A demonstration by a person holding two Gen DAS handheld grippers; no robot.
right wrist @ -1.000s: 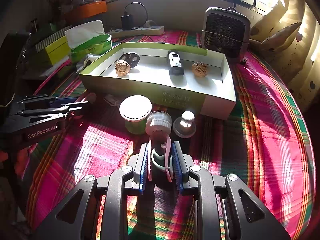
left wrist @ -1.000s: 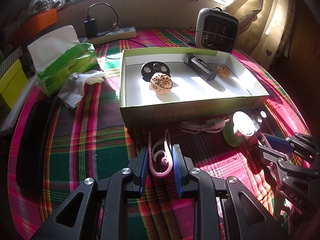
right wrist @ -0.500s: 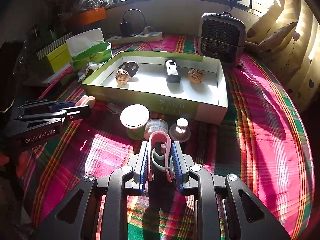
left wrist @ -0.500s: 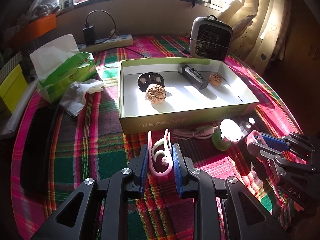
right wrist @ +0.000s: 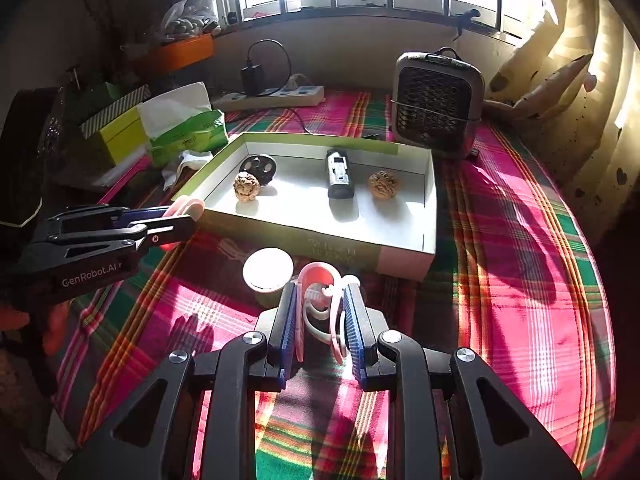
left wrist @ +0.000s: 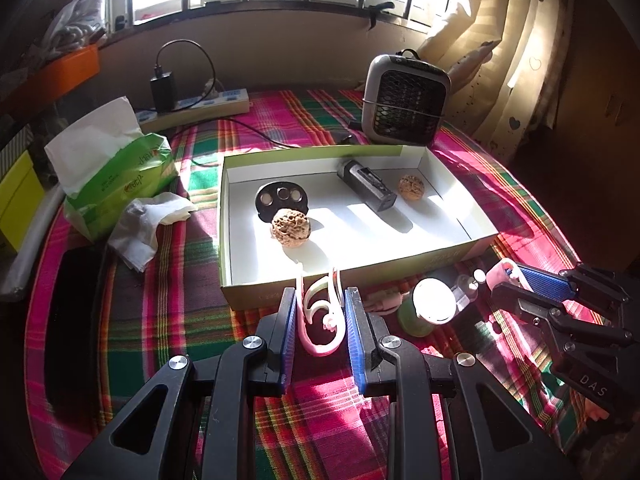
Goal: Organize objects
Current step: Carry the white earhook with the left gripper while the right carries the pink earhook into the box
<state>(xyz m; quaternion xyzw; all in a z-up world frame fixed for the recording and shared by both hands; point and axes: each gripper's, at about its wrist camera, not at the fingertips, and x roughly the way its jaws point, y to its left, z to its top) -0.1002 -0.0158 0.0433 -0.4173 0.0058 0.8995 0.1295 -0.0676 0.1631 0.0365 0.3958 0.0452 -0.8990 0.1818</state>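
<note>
A shallow green-and-white box (left wrist: 478, 236) (right wrist: 428, 216) sits on the plaid cloth. It holds two walnuts (left wrist: 291, 227) (left wrist: 411, 188), a black round disc (left wrist: 282, 199) and a black rectangular device (left wrist: 366, 185). My left gripper (left wrist: 320, 312) is shut on a pink plastic hook (left wrist: 320, 320), raised just before the box's near wall. My right gripper (right wrist: 320, 312) is shut on another pink hook (right wrist: 320, 300), held above the cloth in front of the box. Each gripper shows in the other view: right (left wrist: 516, 280), left (right wrist: 176, 216).
A green jar with a white lid (left wrist: 434, 300) (right wrist: 267, 268) and a small clear bottle (left wrist: 466, 288) stand in front of the box. A fan heater (left wrist: 404, 100), power strip (left wrist: 200, 108), green tissue pack (left wrist: 116, 172) and crumpled tissue (left wrist: 148, 224) surround it.
Both grippers have risen and pulled back from the cloth, each still holding its pink hook. The left one now sits higher over the box's near wall.
</note>
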